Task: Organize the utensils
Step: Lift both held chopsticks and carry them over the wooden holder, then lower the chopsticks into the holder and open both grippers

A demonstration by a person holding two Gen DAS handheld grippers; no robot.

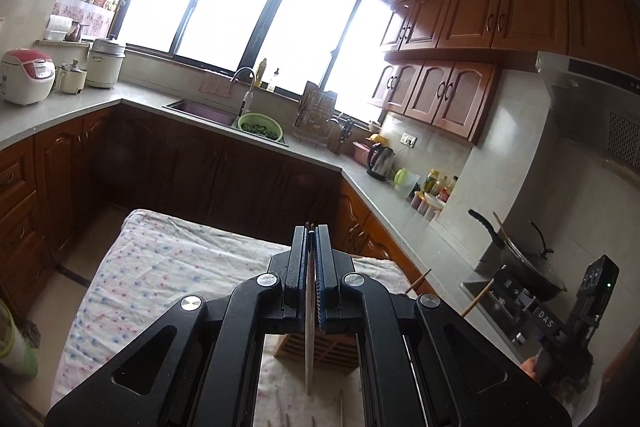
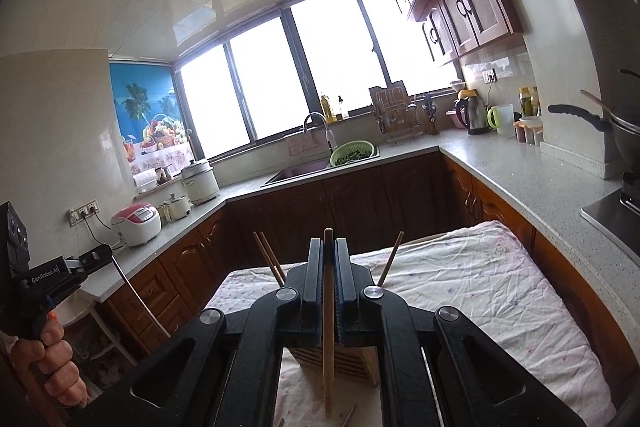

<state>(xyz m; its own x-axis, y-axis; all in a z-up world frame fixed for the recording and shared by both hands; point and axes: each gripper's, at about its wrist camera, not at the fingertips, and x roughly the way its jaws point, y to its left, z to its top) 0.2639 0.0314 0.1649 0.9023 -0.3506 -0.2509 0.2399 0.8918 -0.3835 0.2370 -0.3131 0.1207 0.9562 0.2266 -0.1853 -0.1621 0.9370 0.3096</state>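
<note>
My left gripper [image 1: 311,233] is shut on a thin flat metal utensil [image 1: 309,351], held upright in front of a slatted wooden utensil holder [image 1: 320,353] on the cloth-covered table [image 1: 160,267]. My right gripper [image 2: 329,241] is shut on a wooden chopstick [image 2: 328,347], held upright before the same holder [image 2: 348,361]. Several chopsticks [image 2: 270,259] stand in the holder. A few loose chopsticks [image 1: 342,407] lie on the cloth near me. The right gripper's body shows at the right of the left wrist view [image 1: 560,323]; the left one shows at the left of the right wrist view [image 2: 52,275].
A kitchen counter [image 2: 540,187] wraps around the room with a sink [image 2: 296,171], a green colander [image 2: 352,153], a kettle [image 2: 474,115], rice cookers [image 2: 136,223] and a wok [image 1: 524,267] on the stove. Wooden cabinets hang above right.
</note>
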